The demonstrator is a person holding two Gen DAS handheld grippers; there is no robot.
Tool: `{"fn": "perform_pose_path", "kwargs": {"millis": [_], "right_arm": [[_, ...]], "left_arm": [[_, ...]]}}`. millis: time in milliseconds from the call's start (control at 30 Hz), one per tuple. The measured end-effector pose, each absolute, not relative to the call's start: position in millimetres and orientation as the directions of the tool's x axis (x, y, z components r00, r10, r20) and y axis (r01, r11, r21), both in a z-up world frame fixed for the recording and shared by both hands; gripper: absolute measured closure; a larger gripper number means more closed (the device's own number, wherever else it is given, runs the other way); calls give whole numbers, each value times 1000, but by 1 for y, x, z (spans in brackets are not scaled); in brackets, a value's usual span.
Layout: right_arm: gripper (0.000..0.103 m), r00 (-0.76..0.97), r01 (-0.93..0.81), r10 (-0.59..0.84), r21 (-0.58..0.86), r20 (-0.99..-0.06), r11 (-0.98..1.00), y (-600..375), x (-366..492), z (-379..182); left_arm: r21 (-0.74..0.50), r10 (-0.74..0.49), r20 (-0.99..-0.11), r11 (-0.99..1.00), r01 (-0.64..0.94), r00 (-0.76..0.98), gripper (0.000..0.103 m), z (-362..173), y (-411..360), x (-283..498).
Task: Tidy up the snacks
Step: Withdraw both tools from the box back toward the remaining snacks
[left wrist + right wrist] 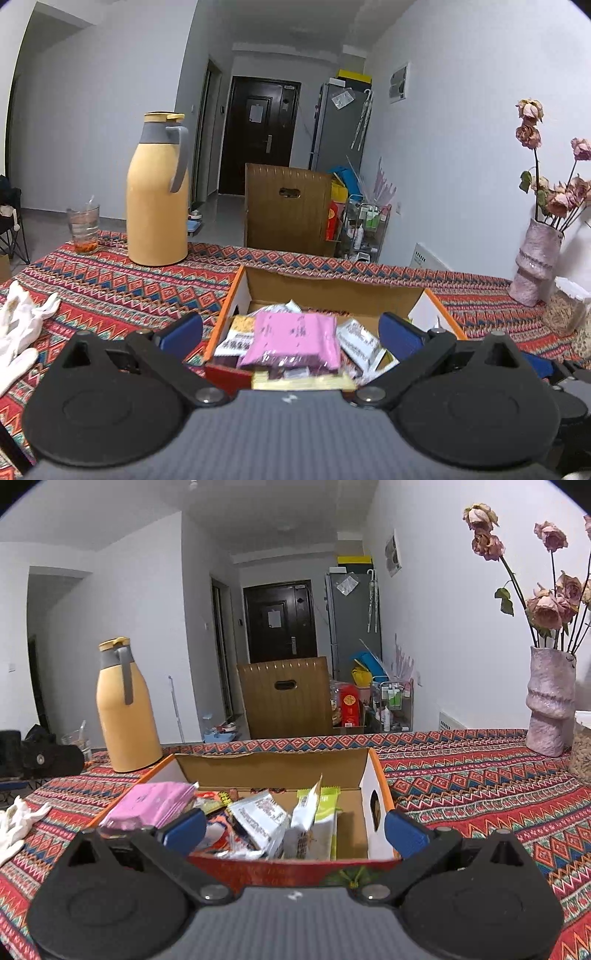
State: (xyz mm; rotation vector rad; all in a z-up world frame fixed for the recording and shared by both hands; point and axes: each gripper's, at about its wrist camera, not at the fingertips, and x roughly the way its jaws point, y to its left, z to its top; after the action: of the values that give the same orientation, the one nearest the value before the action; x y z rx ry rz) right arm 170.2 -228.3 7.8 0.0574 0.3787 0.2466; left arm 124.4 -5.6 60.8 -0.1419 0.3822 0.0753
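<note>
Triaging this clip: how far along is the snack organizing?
Done: several packets already sit in the cardboard box, including a pink packet, white packets and a green-white one.
In hand: nothing; left gripper and right gripper are both open in front of the box.
Left: no loose snacks visible on the tablecloth; packets lie jumbled, so maybe tidying.

Patterned tablecloth table (461,786), cardboard box (273,764), yellow thermos (123,716), pink vase (550,705), glass (83,229), white gloves (18,325)
</note>
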Motion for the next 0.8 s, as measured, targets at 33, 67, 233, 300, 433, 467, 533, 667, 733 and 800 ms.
{"fn": "perform_pose_path", "kwargs": {"millis": [33,67,233,300,433,467,533,667,733,800], "right_arm": [[0,899,-232,252,99,-358,968,-230,164,6],[0,899,-233,252,96,-359,968,-231,158,5],[0,897,-228,248,97,-367,969,-240,130,-6],[0,901,-214,238,106,-362,971,-245,119,-11],[0,899,-194,223,113,-377,974,-254,101,-21],[0,898,-189,219,114,-381,975,-256,98,-23],[0,895,-180,211,116,-392,977,-260,91,-28],[0,887,-161,192,109,-420,981,-264,80,-37],[0,884,-155,191,117,-426,981,-268,75,-40],[0,884,-147,188,128,-428,981,-270,71,-44]], "left_arm": [[-122,47,-380,987,-100,924,0,59,-4,120],[-121,45,-386,988,-99,921,0,57,-2,115],[-100,45,-413,991,-95,910,0,45,3,94],[-94,42,-428,991,-91,903,0,37,5,87],[-84,37,-461,993,-85,887,0,21,7,75],[-83,36,-469,993,-85,883,0,17,7,74],[-80,37,-483,993,-85,875,0,8,8,71],[-84,36,-504,992,-91,863,0,-9,11,70],[-82,38,-509,992,-92,860,0,-18,11,70],[-81,38,-511,992,-92,859,0,-24,11,70]]}}
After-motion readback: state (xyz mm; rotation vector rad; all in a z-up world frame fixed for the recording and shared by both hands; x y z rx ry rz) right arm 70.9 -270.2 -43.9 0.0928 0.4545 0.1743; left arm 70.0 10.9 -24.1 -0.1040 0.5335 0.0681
